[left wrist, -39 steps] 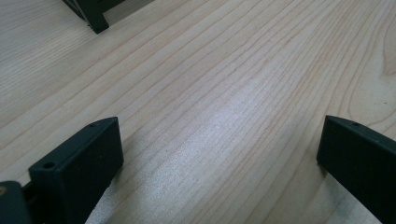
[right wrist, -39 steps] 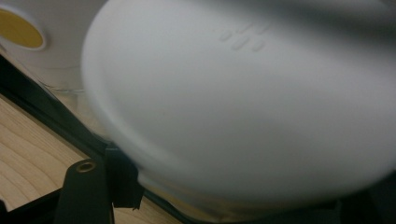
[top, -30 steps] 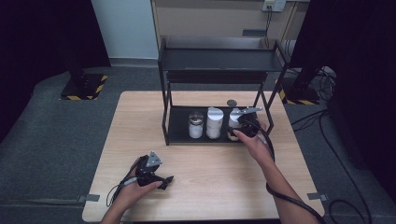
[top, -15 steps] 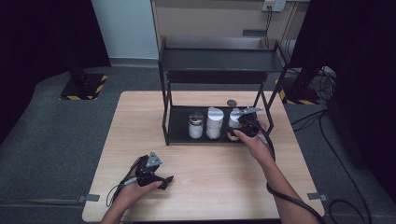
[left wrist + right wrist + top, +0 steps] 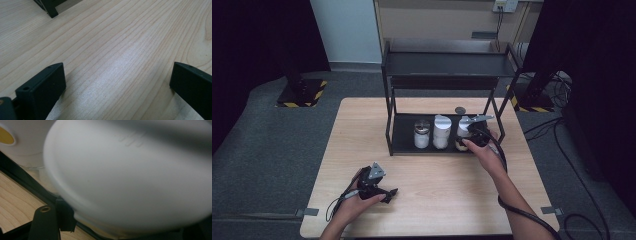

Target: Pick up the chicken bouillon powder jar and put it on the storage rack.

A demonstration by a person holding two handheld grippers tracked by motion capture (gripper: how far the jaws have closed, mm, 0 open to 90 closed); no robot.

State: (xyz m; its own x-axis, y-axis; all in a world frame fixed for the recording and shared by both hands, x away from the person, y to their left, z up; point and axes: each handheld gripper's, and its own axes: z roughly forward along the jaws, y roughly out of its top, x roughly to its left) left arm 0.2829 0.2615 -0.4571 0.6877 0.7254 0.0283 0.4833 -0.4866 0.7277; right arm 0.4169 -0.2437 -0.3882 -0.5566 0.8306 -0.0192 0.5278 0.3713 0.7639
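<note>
While the white-lidded round jar (image 5: 462, 134) sits at the right end of the black metal rack's (image 5: 402, 135) lower shelf, right gripper (image 5: 476, 135) clamps it; placing looks nearly done, release left. Left gripper (image 5: 382, 191) rests open on the wooden table (image 5: 452, 195).

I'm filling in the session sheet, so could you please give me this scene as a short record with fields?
surface: wooden table
rack: black two-tier shelf rack standing at the far side of the table
lower tier contents: three jars in a row: glass jar, middle white jar, right-hand white jar
right gripper: at the rack's lower tier, shut on the right-hand white jar, whose lid looms large in the right gripper view
left gripper: resting on the table near the front edge, jaws open, nothing between them
other item: small dark round object behind the rack, unidentifiable
</note>
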